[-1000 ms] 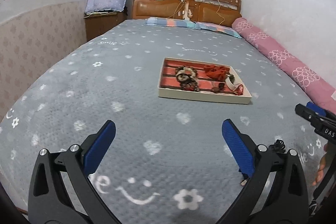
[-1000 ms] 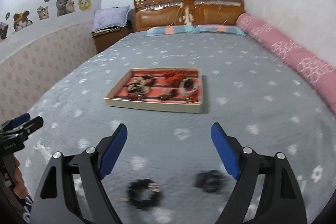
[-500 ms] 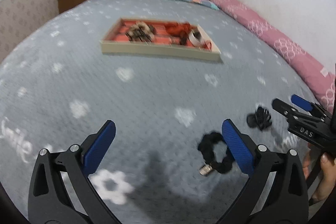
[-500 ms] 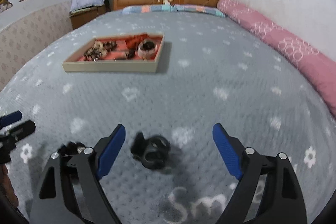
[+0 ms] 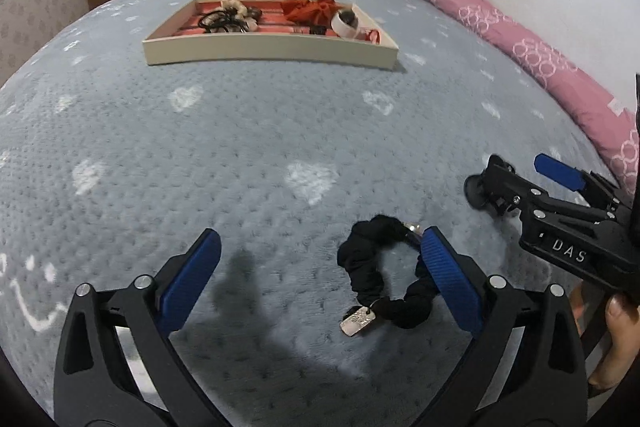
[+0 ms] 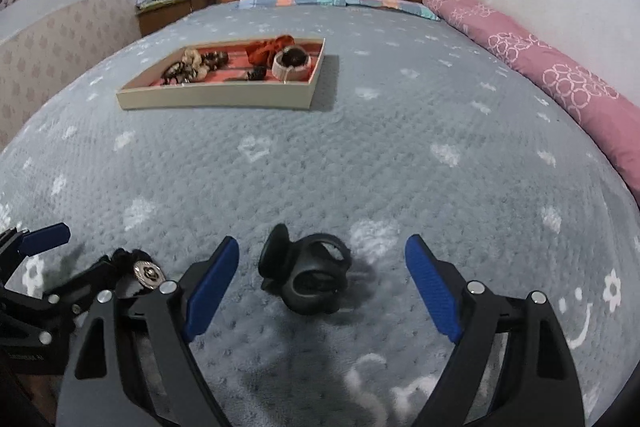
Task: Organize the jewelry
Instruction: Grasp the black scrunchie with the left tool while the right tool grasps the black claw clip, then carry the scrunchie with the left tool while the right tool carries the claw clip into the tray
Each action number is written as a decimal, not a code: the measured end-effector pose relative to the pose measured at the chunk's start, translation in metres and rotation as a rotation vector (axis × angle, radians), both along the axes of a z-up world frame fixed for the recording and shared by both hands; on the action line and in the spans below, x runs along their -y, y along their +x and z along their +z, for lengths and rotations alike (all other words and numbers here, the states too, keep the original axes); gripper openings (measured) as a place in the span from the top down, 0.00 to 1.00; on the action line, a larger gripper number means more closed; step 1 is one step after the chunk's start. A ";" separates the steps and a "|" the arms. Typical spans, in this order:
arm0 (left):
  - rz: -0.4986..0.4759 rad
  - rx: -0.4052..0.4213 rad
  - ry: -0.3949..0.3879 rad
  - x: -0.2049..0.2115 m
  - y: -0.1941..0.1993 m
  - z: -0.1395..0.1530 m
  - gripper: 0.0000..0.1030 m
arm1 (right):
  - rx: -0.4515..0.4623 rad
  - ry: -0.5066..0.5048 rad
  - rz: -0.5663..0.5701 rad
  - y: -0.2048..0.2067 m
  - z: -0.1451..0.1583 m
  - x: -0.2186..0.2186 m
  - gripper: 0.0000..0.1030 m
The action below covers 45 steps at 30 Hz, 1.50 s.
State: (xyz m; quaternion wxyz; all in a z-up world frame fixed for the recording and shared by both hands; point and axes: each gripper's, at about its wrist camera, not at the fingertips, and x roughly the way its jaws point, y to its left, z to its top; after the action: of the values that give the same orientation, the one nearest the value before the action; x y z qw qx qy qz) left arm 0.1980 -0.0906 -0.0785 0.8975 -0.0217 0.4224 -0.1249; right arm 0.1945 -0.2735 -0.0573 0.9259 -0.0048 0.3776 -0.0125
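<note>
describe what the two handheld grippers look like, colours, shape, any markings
Both match: the left gripper and the right gripper each have two angular black arms with cut-out slots and silver bolts, ending in jaws faced with ribbed blue pads. Seen from the left wrist view, the right gripper's black body carries white letters "DAS". No cables or sleeves show.

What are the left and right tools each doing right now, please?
Left tool: open, empty; black fabric scrunchie by its right finger.
Right tool: open, empty; dark plastic hair clip lies between its fingers.
</note>
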 end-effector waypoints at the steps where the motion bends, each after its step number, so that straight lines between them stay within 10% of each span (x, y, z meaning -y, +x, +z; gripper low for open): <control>1: -0.007 -0.013 0.004 0.002 0.001 -0.004 0.13 | -0.010 0.006 -0.001 0.002 -0.002 0.001 0.19; 11: -0.021 -0.033 0.034 0.009 0.004 -0.009 0.38 | -0.055 0.019 -0.008 0.008 -0.014 -0.001 0.22; 16: -0.038 -0.030 0.046 0.015 0.002 -0.008 0.63 | -0.075 0.039 -0.002 0.011 -0.018 -0.001 0.48; 21: -0.055 -0.052 -0.016 0.005 0.009 -0.008 0.87 | -0.071 0.066 0.002 0.009 -0.018 0.002 0.54; 33: 0.003 0.048 -0.095 -0.042 0.028 0.042 0.90 | 0.029 0.074 -0.014 0.014 0.019 0.009 0.54; 45: 0.075 0.213 0.010 -0.079 0.103 0.113 0.90 | 0.127 0.045 0.000 0.079 0.069 -0.019 0.54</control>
State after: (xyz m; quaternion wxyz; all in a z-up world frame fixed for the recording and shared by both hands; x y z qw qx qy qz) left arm 0.3009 -0.0111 0.0345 0.9414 -0.0198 0.3243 -0.0909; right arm 0.2739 -0.2545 0.0113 0.9479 0.0167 0.3182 -0.0046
